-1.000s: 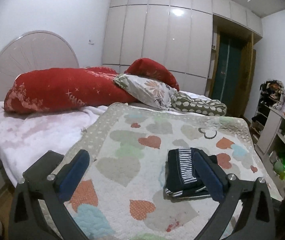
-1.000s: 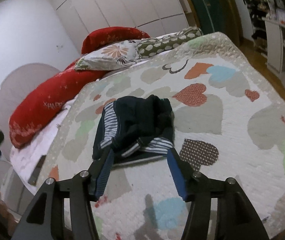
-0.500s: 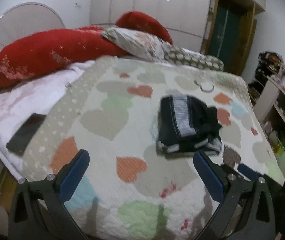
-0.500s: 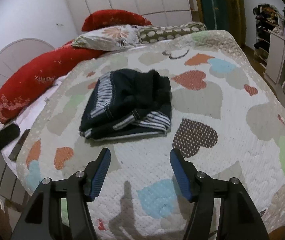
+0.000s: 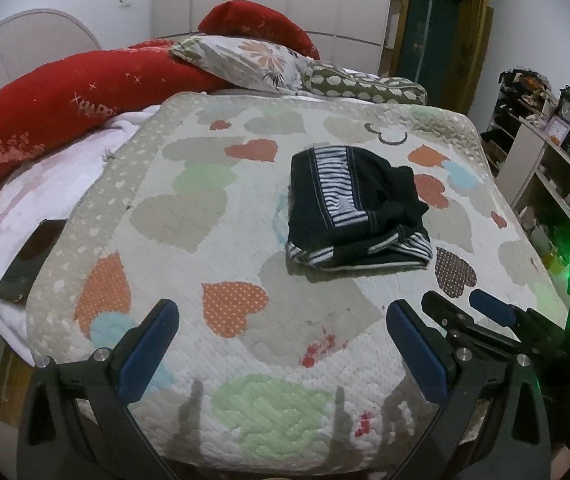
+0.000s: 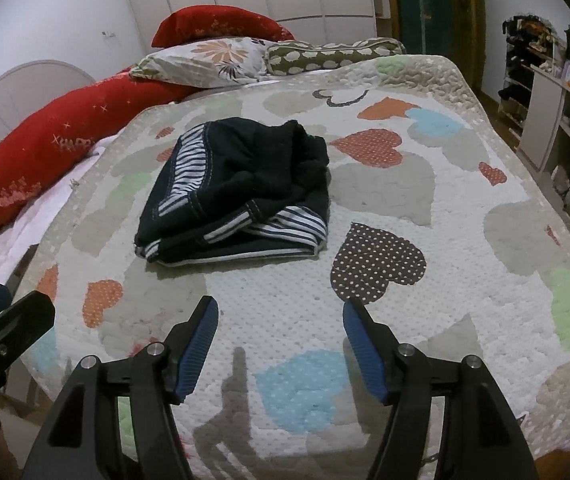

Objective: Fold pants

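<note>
Above the near edge of the heart-patterned quilt [image 5: 245,216], the left gripper [image 5: 283,340] is hovering with its blue-padded jaws spread wide, holding nothing and touching nothing. The right gripper [image 6: 281,338] is hanging just beside it, jaws likewise wide apart and empty. The pants [image 6: 241,192], dark with striped panels, are lying folded into a compact bundle on the quilt, well apart from both tools. A dark phone [image 5: 31,260] is resting on the pink blanket [image 5: 33,188].
</note>
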The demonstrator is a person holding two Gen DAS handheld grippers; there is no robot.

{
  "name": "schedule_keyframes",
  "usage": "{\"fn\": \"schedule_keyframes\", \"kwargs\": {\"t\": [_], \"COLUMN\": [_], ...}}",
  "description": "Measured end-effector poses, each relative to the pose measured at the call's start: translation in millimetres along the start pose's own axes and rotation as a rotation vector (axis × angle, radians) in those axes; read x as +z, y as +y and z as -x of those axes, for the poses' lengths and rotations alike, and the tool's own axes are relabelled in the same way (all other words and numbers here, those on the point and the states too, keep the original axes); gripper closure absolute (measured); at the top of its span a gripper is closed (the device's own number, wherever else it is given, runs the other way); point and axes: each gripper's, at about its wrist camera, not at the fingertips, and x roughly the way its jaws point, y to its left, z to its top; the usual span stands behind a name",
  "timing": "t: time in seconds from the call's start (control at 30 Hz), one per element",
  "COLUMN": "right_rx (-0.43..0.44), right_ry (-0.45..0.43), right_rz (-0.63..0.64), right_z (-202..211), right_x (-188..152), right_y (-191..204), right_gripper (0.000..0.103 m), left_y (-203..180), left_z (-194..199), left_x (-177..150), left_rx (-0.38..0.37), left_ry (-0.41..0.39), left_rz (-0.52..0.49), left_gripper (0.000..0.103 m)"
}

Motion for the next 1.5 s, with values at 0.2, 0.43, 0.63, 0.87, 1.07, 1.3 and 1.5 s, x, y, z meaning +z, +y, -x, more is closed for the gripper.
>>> {"fn": "schedule_keyframes", "kwargs": {"t": [0.2,0.43,0.63,0.87,1.07,1.3,1.5], "right_rx": [-0.023,-0.044,-0.052,-0.059,-0.062,-0.061,-0.062], "right_ry": [0.011,0.033,0.038,0.039,0.044,0.05,0.051], "right_rz": [-0.003,-0.015,-0.001,0.018,0.027,0.034,0.034], "right_z": [-2.9,-7.6,-9.0,-9.5,-11.8,-13.3,-13.5], "right_x": [-1.2,-4.0,-6.4,-8.1,-8.5,-9.3,-9.3], "right_y": [-3.8,-8.7,-5.2,-0.8,-0.4,0.8,1.2], "right_gripper": [0.032,0.031,0.031,0.031,0.031,0.03,0.03], "left_y": [0.1,4.5,7.7,8.5,9.0,9.6,10.6], "left_z": [-9.7,-20.0,-24.5,-25.8,-27.1,-30.9,-32.2], "left_x": [-4.7,-8.7,-10.7,-11.5,-11.9,-13.4,-13.7], "left_rx": [-0.013,-0.024,-0.037,-0.038,-0.038,-0.039,-0.039], "left_ry": [0.045,0.088,0.107,0.108,0.111,0.12,0.123], "left_rz": [0.005,0.022,0.036,0.039,0.039,0.044,0.048], "left_gripper": [0.0,0.0,0.0,0.0,0.0,0.0,0.0]}}
